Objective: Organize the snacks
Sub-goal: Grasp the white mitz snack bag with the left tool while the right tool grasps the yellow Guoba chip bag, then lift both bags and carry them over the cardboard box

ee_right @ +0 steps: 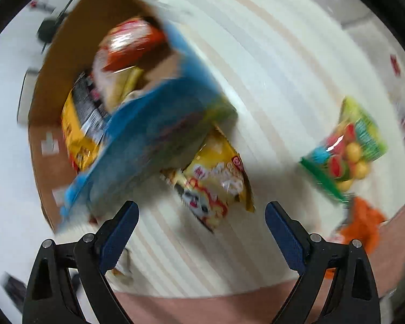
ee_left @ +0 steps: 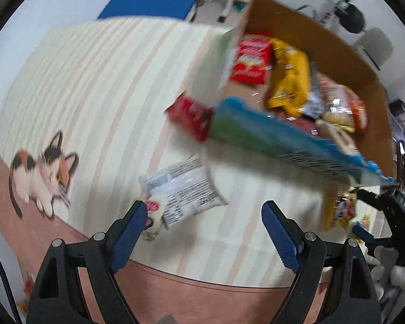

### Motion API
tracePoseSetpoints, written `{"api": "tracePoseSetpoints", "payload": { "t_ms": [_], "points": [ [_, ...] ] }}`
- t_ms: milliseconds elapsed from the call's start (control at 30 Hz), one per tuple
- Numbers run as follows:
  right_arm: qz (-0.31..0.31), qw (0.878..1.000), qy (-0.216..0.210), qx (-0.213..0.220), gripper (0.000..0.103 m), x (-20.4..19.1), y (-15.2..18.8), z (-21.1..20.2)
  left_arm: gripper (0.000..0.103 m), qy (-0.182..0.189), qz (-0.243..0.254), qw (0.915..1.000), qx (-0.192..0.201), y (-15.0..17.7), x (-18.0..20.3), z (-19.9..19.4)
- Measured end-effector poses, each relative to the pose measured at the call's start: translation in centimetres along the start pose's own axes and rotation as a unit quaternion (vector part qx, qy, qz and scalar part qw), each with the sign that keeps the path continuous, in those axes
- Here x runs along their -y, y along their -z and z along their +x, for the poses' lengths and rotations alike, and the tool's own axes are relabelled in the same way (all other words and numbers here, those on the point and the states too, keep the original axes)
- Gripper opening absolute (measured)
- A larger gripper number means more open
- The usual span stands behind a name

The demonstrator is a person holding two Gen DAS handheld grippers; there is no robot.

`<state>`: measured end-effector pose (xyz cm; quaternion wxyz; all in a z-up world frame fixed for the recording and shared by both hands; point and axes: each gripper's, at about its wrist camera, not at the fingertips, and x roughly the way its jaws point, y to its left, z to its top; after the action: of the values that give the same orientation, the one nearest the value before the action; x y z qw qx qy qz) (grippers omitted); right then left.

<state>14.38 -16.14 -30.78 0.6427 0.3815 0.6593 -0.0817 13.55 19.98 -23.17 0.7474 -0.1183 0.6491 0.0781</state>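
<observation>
Striped mat (ee_left: pixel 100 86) with snack-filled cardboard box (ee_left: pixel 310 40), white packet (ee_left: pixel 181 189) near spread left tool (ee_left: pixel 202 216), right tool (ee_right: pixel 201 216) likewise spread.

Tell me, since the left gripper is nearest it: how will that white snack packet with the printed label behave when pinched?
The white packet looks like thin film lying flat on the striped cloth, so it is probably light and floppy, sagging from a pinch. Its glossy wrapper may slip between the pads. The open left gripper would likely need an edge.

Right gripper (ee_right: pixel 201 232) fingers spread wide, yellow snack bag (ee_right: pixel 216 181) beyond them, cardboard box (ee_right: pixel 51 124) left
</observation>
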Motion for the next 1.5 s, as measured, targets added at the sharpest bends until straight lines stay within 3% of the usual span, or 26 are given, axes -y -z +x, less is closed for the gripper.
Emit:
{"api": "tracePoseSetpoints", "payload": {
  "t_ms": [67,233,267,367,467,600,733,833,900,1000,1167,1333,1400,1500],
  "points": [
    [0.031,0.999,-0.015,0.000,0.093,0.7,-0.3,1.2,0.087,-0.007,-0.015,0.9998,-0.009,0.1,-1.1,1.1],
    [0.071,0.996,-0.042,-0.018,0.062,2.0,0.0,3.3,0.087,-0.018,-0.031,0.9989,-0.031,0.1,-3.3,2.7],
    [0.059,0.997,-0.036,-0.022,0.056,1.9,0.2,3.4,0.087,-0.022,-0.027,0.9988,-0.034,0.1,-3.5,2.9],
    [-0.001,0.999,-0.001,-0.036,0.055,1.0,1.3,3.3,0.087,-0.025,0.007,0.9990,-0.038,-0.2,-3.5,3.4],
    [-0.084,0.993,0.035,-0.072,0.054,-0.4,3.2,3.8,0.087,-0.043,0.085,0.9942,-0.051,-0.6,-2.3,4.6],
    [-0.217,0.962,0.098,-0.136,0.054,-2.7,7.0,5.7,0.087,-0.078,0.197,0.9747,-0.072,-0.3,-0.3,6.6],
    [-0.274,0.938,0.131,-0.168,0.055,-4.5,9.3,7.4,0.087,-0.094,0.267,0.9549,-0.090,0.0,1.2,8.4],
    [-0.280,0.934,0.144,-0.169,0.063,-5.6,9.7,8.1,0.087,-0.091,0.304,0.9429,-0.101,-0.1,2.5,9.3],
    [-0.269,0.937,0.143,-0.168,0.077,-6.2,9.4,8.5,0.087,-0.093,0.334,0.9308,-0.116,0.0,3.4,10.3],
    [-0.260,0.941,0.146,-0.162,0.078,-6.8,8.8,8.8,0.089,-0.096,0.352,0.9223,-0.126,0.0,4.0,11.3],
    [-0.232,0.949,0.143,-0.157,0.078,-6.4,8.5,8.9,0.081,-0.069,0.329,0.9344,-0.117,-0.5,3.9,10.9],
    [-0.194,0.963,0.120,-0.142,0.076,-5.5,7.3,8.2,0.074,-0.043,0.239,0.9623,-0.122,-0.2,1.7,9.9],
    [-0.194,0.963,0.123,-0.138,0.057,-5.4,7.2,7.9,0.074,-0.038,0.190,0.9710,-0.140,0.0,0.6,9.8],
    [-0.209,0.958,0.125,-0.153,0.055,-5.4,8.2,8.3,0.074,-0.029,0.122,0.9772,-0.171,1.4,-0.7,9.7]
  ]
}}
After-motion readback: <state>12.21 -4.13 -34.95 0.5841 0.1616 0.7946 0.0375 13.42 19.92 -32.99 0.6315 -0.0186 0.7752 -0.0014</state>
